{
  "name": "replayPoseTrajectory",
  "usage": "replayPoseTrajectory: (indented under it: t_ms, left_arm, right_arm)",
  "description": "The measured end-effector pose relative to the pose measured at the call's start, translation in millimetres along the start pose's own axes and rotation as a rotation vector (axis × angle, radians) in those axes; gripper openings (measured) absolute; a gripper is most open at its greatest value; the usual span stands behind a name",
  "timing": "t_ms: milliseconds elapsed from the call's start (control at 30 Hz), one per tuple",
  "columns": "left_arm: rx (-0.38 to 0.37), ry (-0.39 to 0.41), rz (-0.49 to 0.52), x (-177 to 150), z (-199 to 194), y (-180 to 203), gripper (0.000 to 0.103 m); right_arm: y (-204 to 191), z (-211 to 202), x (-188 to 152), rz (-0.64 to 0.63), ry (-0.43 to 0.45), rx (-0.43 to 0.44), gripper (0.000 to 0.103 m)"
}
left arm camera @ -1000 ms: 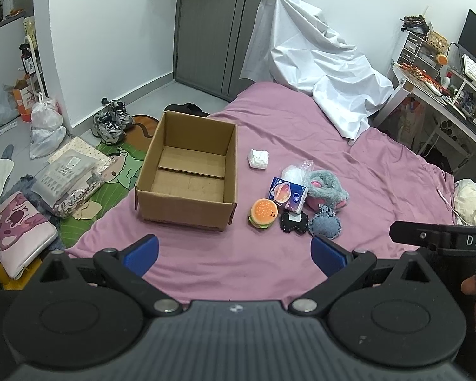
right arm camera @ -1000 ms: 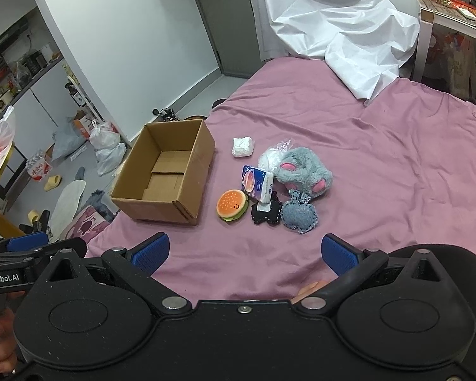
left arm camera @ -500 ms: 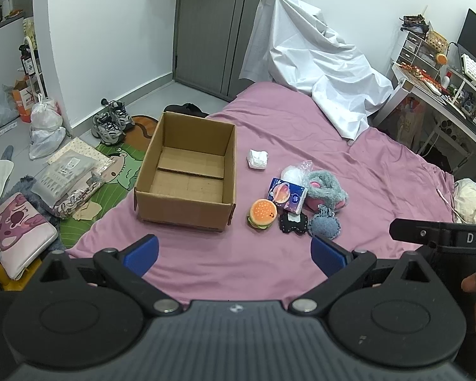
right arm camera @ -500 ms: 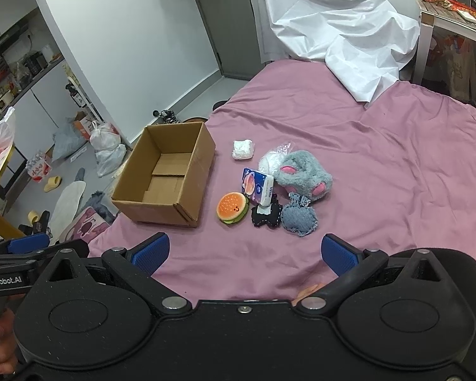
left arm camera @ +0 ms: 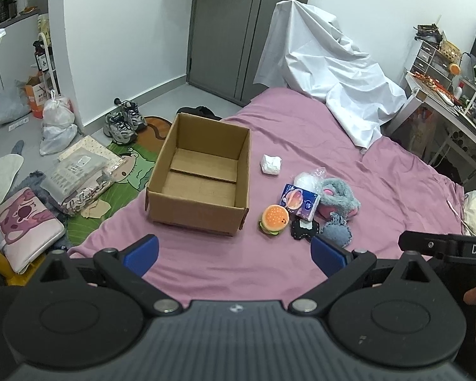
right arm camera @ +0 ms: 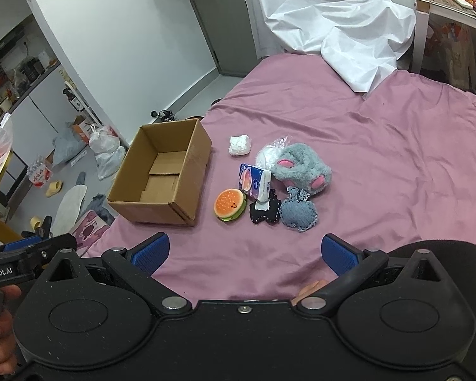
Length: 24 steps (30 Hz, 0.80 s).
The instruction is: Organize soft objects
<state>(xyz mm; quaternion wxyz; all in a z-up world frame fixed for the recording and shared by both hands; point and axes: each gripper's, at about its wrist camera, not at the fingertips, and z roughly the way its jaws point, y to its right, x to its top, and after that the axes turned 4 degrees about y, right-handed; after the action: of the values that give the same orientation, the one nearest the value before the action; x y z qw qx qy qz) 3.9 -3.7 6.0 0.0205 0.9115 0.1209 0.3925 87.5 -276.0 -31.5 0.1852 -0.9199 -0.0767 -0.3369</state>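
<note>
Mauve-pink bedsheet [left arm camera: 301, 146] covers the bed in front of me, with a crumpled white sheet [left arm camera: 330, 73] draped at its far end, at about 1 o'clock. My left gripper [left arm camera: 234, 252] hovers above the near edge of the bed, its blue-padded fingers [left arm camera: 142, 250] spread wide apart with nothing between them. My right gripper [right arm camera: 244, 249] hangs the same way, fingers wide apart and holding nothing.

An open brown cardboard box [left arm camera: 203, 174] stands upright on the bedsheet at roughly 11 o'clock from my left gripper; only its folded bottom flaps show inside. Just beside its right wall, at about 12 o'clock, lies a round orange plush hamburger [left arm camera: 274, 219] with a small face on the bun. Right of it sits a black fabric pouch with a white label [left arm camera: 303, 228], touching a blue denim heart-shaped cushion [left arm camera: 336, 231]. Behind these, a blue and white pack of tissues [left arm camera: 298, 198] leans tilted against the pile, and a fluffy grey plush with pink patches [left arm camera: 338, 193] lies at about 1 o'clock. A clear plastic bag of white stuffing [left arm camera: 307, 179] touches the grey plush on its far side. A small crumpled white wad [left arm camera: 271, 165] rests apart from the pile, near the box's far right corner.

From the right wrist view the same cluster lies at 12 o'clock, with the box [right arm camera: 161, 171] at 11 o'clock and the hamburger [right arm camera: 231, 204] nearest to it.

On the floor at 10 o'clock a pair of grey sneakers [left arm camera: 123, 122] sits beside a green cartoon rug [left arm camera: 133, 171].
</note>
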Motion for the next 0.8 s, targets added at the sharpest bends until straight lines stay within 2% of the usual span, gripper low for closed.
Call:
replayPoseTrajectory:
  t_ms: [200, 567, 800]
  left_arm:
    - [0.01, 0.033, 0.008, -2.4, 5.2, 5.2, 0.101]
    - [-0.009, 0.02, 0.018, 0.7, 36.4, 20.4, 0.101]
    - [-0.016, 0.0, -0.012, 5.5, 62.5, 25.2, 0.099]
  right_arm:
    - [9.8, 7.4, -5.2, 0.018, 0.006, 0.037, 0.103]
    - [16.8, 39.7, -0.1, 0.041, -0.013, 0.036, 0.103]
    - [26.8, 63.8, 10.2, 0.059, -0.046, 0.022, 0.102]
